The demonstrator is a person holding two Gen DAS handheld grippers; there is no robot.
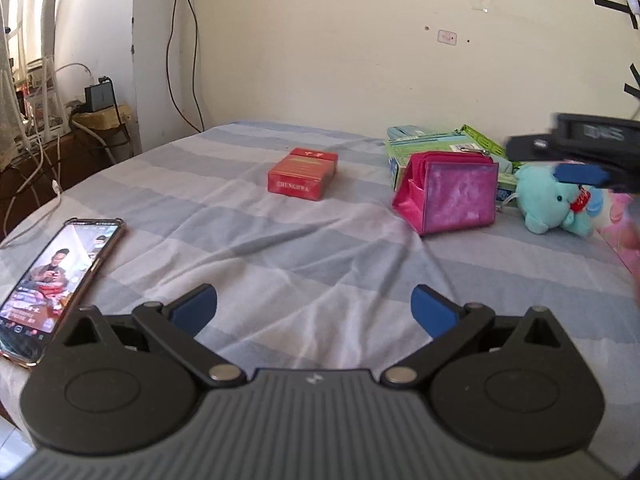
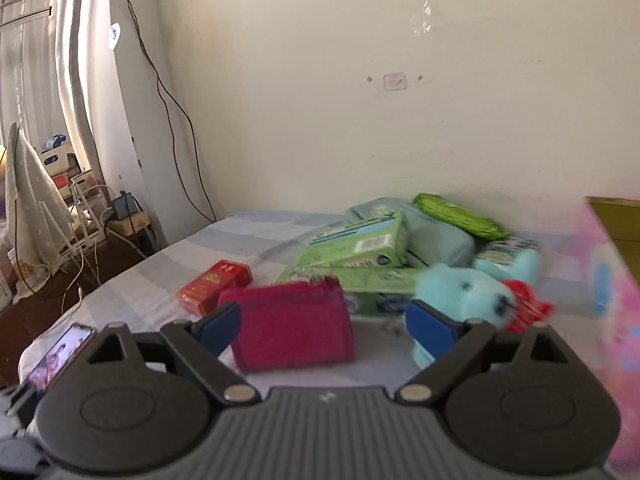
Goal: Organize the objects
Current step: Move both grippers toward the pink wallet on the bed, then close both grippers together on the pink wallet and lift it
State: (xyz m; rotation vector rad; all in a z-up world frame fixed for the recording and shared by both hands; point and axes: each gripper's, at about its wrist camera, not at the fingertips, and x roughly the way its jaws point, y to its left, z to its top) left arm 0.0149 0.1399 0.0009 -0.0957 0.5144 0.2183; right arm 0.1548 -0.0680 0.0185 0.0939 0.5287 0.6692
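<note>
A pink wallet (image 1: 450, 196) (image 2: 294, 326) stands on the striped bed sheet (image 1: 280, 248). A red cigarette pack (image 1: 303, 173) (image 2: 214, 286) lies further left. A teal plush elephant (image 1: 556, 208) (image 2: 466, 294) lies to the wallet's right, in front of green boxes (image 1: 432, 148) (image 2: 356, 246). A lit phone (image 1: 56, 288) (image 2: 58, 354) lies at the near left. My left gripper (image 1: 316, 312) is open and empty above bare sheet. My right gripper (image 2: 324, 328) is open, its jaws standing either side of the wallet and near the elephant; it also shows blurred in the left wrist view (image 1: 580, 172).
A green wipes pack (image 2: 458, 216) and a pale blue pouch (image 2: 436, 236) sit behind the boxes by the wall. A pink patterned item (image 2: 612, 312) is at the right edge. Cables and a charger (image 1: 98, 96) crowd a side table to the left.
</note>
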